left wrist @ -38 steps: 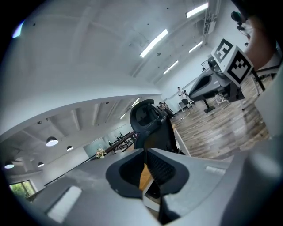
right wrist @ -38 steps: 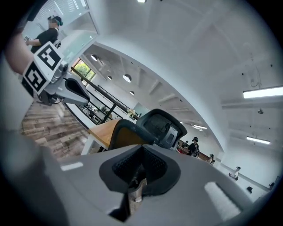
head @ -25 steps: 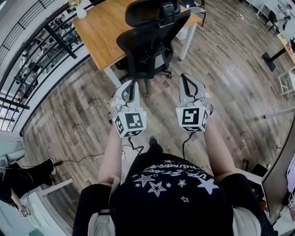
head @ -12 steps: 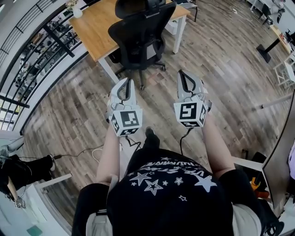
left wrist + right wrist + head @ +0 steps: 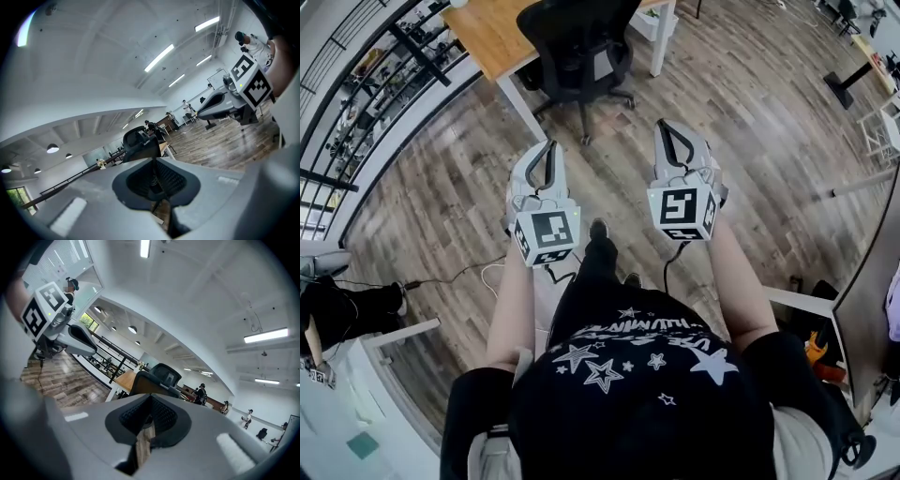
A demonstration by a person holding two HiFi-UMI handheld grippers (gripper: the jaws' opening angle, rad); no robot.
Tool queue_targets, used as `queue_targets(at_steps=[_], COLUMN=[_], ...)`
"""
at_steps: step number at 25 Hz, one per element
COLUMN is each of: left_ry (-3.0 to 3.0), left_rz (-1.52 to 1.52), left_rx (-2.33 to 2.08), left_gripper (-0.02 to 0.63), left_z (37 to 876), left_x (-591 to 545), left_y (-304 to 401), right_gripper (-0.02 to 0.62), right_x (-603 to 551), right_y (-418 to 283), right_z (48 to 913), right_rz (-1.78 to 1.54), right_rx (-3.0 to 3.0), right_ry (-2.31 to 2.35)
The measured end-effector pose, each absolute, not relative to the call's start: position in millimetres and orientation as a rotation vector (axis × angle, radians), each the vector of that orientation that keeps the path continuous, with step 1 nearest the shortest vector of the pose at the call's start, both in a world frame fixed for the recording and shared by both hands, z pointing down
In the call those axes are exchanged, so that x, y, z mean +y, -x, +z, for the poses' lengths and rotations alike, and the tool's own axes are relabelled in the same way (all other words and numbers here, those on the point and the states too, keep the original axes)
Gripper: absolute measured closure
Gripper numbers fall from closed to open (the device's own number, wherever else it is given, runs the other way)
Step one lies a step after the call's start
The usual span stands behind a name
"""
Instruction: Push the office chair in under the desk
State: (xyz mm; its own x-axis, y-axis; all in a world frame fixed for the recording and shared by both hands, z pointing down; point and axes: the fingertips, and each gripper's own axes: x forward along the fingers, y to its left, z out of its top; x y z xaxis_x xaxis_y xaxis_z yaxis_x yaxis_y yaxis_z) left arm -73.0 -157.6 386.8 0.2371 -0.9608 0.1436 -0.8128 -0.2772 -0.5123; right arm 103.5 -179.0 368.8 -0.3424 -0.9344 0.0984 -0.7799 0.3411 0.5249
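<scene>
open-plan office, desk [image 5: 492, 28], office chair [image 5: 572, 42], wood floor [image 5: 741, 112]

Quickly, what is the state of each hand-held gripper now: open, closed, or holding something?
Left hand-held gripper: closed, holding nothing.
Right hand-held gripper: closed, holding nothing.

The left gripper [image 5: 549, 145] and right gripper [image 5: 662, 125] have matt grey plastic shells with ribbed black inner liners. Ahead of them, the office chair [image 5: 577, 42] is matt black. Beyond it, the desk [image 5: 487, 30] has a smooth light wood top on white legs. The floor [image 5: 769, 141] beneath is wood plank with a slight sheen.
</scene>
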Motion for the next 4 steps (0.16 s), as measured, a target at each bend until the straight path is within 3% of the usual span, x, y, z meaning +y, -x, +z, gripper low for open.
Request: queue_targets(at_steps=[4], left_ry=[2.194], left_rz=[-0.641], left_rx=[1.669], left_gripper=[0.586], left_z=[395.7], left_x=[-131.0], left_y=[71.5], right_gripper=[0.594], right_x=[-163.9], right_y=[-105.1], right_z=[373.1], right_rz=[-0.528], right_rx=[-2.263], right_ry=[-1.508])
